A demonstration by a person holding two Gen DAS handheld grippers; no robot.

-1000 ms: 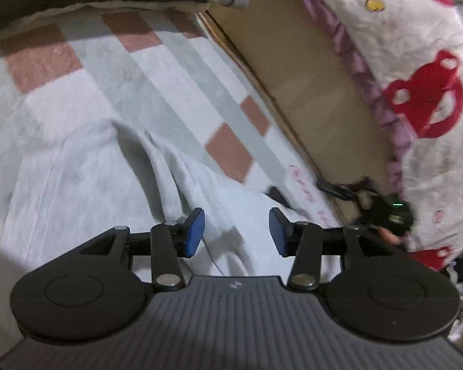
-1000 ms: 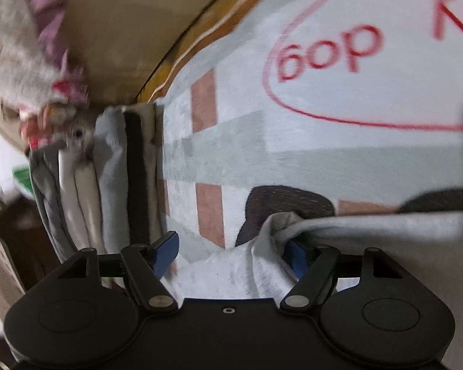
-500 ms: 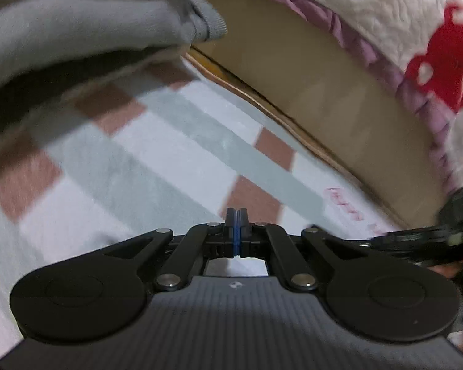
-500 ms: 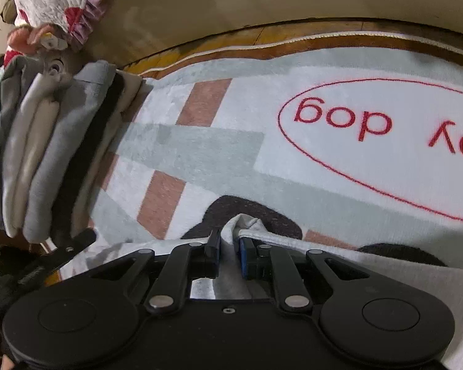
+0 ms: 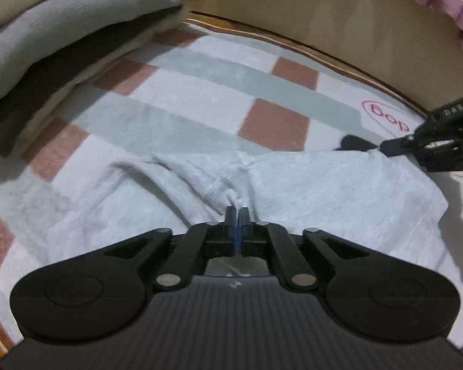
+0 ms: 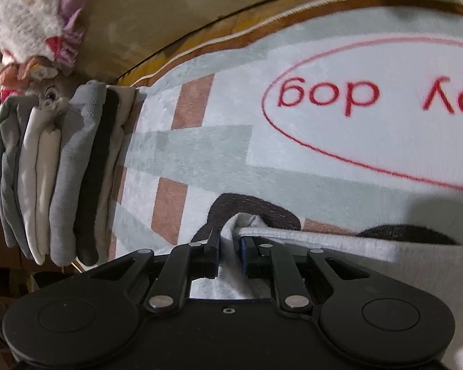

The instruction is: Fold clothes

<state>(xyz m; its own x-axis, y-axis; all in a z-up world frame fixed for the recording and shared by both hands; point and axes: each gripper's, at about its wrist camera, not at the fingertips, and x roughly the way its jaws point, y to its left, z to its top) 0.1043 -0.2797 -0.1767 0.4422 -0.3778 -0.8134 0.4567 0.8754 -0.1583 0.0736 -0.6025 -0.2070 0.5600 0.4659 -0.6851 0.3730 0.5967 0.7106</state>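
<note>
1. The blanket [image 6: 339,46] carried red lettering inside a red oval, seen upside down near its bordered edge: "dog", then a cut-off word.
2. The right gripper [image 5: 382,147] bore white letters, seemingly "DAS".

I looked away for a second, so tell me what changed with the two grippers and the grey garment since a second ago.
Both grippers closed: the left gripper and the right gripper, open a second ago, now pinch the light grey garment. The folded stack and the checked mat stayed put.
</note>
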